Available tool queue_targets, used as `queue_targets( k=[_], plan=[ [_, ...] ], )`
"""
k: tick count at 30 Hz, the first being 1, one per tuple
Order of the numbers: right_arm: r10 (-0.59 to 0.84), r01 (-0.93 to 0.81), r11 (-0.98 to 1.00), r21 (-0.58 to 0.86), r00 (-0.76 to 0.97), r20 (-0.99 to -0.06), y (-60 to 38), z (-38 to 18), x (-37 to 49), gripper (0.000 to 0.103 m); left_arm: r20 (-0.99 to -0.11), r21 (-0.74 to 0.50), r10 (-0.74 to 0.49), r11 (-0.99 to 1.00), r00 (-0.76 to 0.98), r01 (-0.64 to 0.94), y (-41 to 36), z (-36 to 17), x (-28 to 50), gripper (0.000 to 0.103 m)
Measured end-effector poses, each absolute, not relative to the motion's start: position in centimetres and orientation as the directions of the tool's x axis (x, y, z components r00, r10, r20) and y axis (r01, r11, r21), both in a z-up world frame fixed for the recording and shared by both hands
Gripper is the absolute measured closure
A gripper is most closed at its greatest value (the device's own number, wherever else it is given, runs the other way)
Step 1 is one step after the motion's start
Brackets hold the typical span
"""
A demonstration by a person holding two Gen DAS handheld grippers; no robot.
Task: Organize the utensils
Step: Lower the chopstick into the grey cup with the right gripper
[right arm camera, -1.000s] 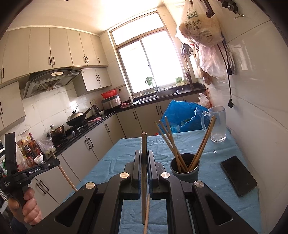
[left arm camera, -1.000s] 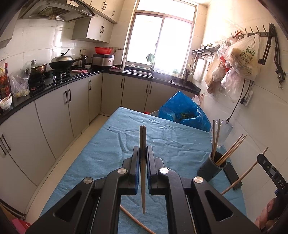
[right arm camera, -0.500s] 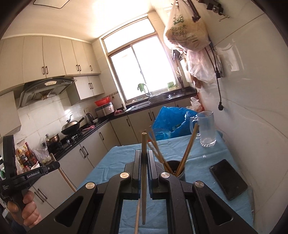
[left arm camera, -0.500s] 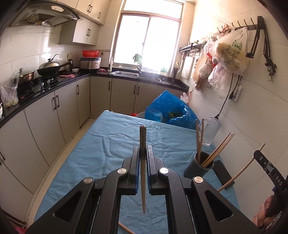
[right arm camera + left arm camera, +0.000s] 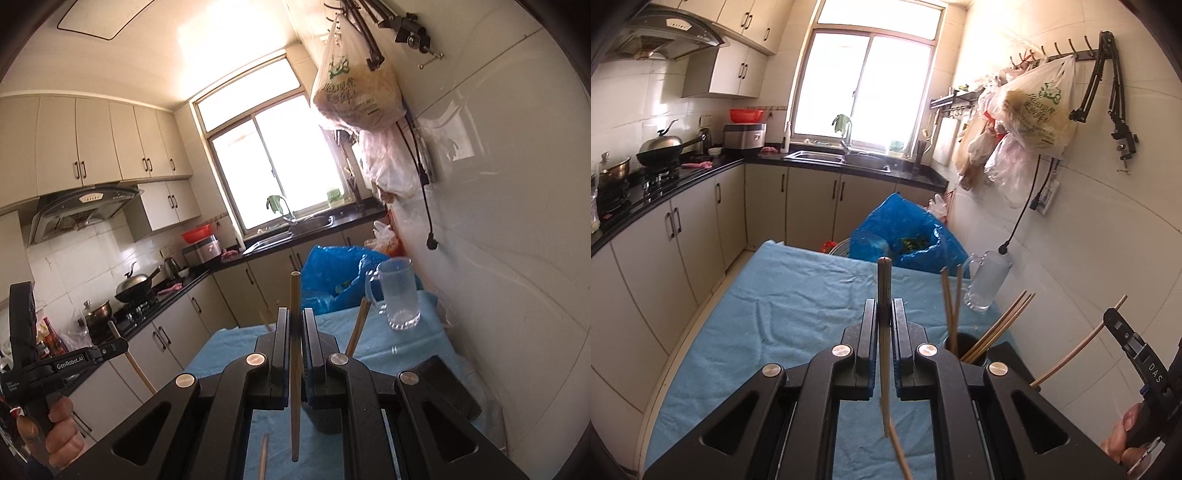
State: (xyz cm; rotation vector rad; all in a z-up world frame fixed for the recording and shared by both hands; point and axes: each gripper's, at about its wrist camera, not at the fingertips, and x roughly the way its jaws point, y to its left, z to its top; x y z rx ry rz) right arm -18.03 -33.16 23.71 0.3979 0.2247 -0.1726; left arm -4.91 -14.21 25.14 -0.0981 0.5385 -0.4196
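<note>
My left gripper [image 5: 884,308] is shut on a wooden chopstick [image 5: 884,332] held upright above the blue tablecloth [image 5: 798,295]. My right gripper [image 5: 295,317] is shut on another chopstick [image 5: 295,354], also upright. A dark holder cup [image 5: 964,347] with several chopsticks stands just right of the left gripper; in the right wrist view the cup [image 5: 325,421] sits directly under and behind the jaws, largely hidden. A loose chopstick [image 5: 901,454] lies on the cloth below. The right gripper also shows at the left wrist view's right edge [image 5: 1115,321].
A glass mug [image 5: 986,284] stands by the wall, with a blue plastic bag [image 5: 908,232] behind it. A black phone [image 5: 447,384] lies right of the cup. Bags hang on wall hooks [image 5: 1030,107]. Counters and cabinets [image 5: 683,236] run along the left.
Both grippers moved forward and toward the holder cup; it now sits right beside the left gripper and under the right one. The right view tilted upward. Both chopsticks stay gripped.
</note>
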Motion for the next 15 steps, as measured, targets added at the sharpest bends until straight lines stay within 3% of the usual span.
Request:
queue_targets(
  k=[15],
  plan=[
    [-0.212, 0.273, 0.889, 0.368, 0.957, -0.198, -36.9, 26.7, -14.8, 0.096, -0.393, -0.239, -0.497, 0.867, 0.773, 0.436, -21.5, 29.8, -1.7, 0.096]
  ],
)
